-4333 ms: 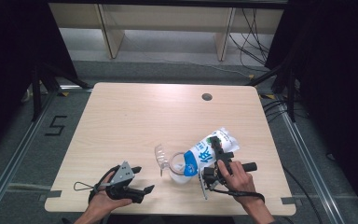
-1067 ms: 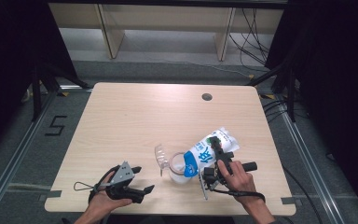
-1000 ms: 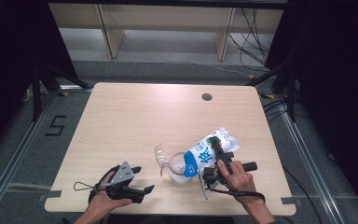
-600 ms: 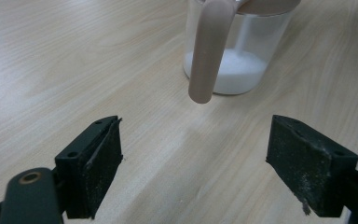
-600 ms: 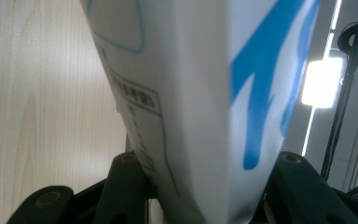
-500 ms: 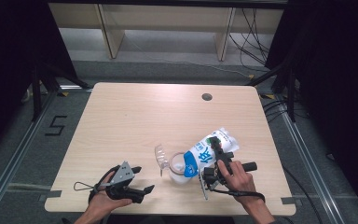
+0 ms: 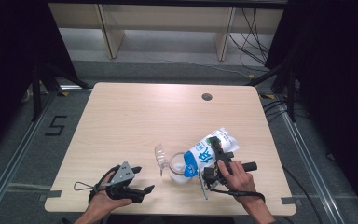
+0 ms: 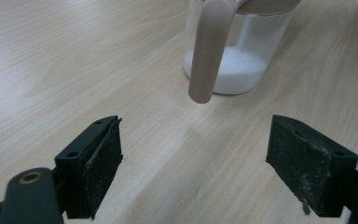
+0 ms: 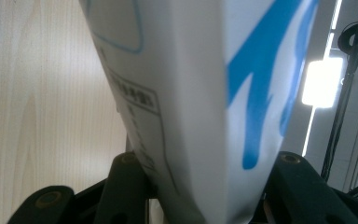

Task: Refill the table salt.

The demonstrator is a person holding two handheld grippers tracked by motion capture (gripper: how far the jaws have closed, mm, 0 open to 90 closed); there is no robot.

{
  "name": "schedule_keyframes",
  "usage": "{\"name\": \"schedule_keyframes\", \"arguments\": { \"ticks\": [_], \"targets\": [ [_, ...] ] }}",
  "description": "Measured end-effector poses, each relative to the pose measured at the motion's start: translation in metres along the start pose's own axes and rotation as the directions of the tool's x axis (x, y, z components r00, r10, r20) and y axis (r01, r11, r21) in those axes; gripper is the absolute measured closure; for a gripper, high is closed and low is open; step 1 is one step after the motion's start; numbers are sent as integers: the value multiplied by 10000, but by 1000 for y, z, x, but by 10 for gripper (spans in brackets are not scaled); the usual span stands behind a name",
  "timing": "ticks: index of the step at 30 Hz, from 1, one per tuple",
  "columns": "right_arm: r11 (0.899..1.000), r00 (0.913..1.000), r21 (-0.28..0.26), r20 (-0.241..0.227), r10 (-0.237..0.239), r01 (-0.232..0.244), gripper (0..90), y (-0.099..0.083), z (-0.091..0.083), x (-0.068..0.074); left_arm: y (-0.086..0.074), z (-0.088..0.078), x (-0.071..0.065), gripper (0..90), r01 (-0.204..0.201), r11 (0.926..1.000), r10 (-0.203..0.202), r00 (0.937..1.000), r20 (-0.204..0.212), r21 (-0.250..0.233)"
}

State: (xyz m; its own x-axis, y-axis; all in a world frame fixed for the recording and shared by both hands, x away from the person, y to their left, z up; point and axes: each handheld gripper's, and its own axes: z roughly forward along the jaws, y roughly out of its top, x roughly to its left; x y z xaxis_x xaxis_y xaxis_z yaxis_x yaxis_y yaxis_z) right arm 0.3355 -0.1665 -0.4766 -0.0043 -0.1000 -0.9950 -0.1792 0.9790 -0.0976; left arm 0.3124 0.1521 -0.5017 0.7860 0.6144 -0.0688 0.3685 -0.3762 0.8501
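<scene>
Salt bag, white with blue marks, is in my right gripper, seen from the high view. It is tipped over, with its low end at the mouth of the clear jug. The jug stands on the wooden table, near the front edge, and it has white grains in the bottom. A clear lid flap sticks up on the jug's left side. My right hand holds the gripper just right of the jug. My left gripper sits low at the front left of the table, apart from the jug, and my left hand is behind it. A small dark hole is in the far part of the table. From the left gripper view, my two black jaws stand wide apart with nothing between them, just bare wood. Ahead of them is the jug with the white grains heaped in its base. Its pale handle hangs down on the side that faces me and does not reach the table. From the right gripper view, the bag is very close and a bit blurry. My two jaws are clamped on it, one on each side, and the bag bulges between them. I can see blue shapes and a small box of print on it. The wood of the table is on the left.
</scene>
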Motion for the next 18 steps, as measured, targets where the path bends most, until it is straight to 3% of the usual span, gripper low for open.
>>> {"name": "schedule_keyframes", "arguments": {
  "ticks": [5, 6, 18],
  "targets": [
    [9999, 9999, -39, -34, -140, 140, 632, 0, 0, -1, 0, 0, 0, 174, 7, 10000, -7, 10000, 2, -4],
    [10000, 10000, 18, -5, 61, -61, 632, 0, 0, 0, 0, 0, 0, 174, 2, 10000, -2, 10000, -2, -7],
    [10000, 10000, 10, -47, 25, -25, 633, 0, 0, 0, 0, 0, 0, 173, 7, 10000, -7, 10000, -12, 21]
  ]
}}
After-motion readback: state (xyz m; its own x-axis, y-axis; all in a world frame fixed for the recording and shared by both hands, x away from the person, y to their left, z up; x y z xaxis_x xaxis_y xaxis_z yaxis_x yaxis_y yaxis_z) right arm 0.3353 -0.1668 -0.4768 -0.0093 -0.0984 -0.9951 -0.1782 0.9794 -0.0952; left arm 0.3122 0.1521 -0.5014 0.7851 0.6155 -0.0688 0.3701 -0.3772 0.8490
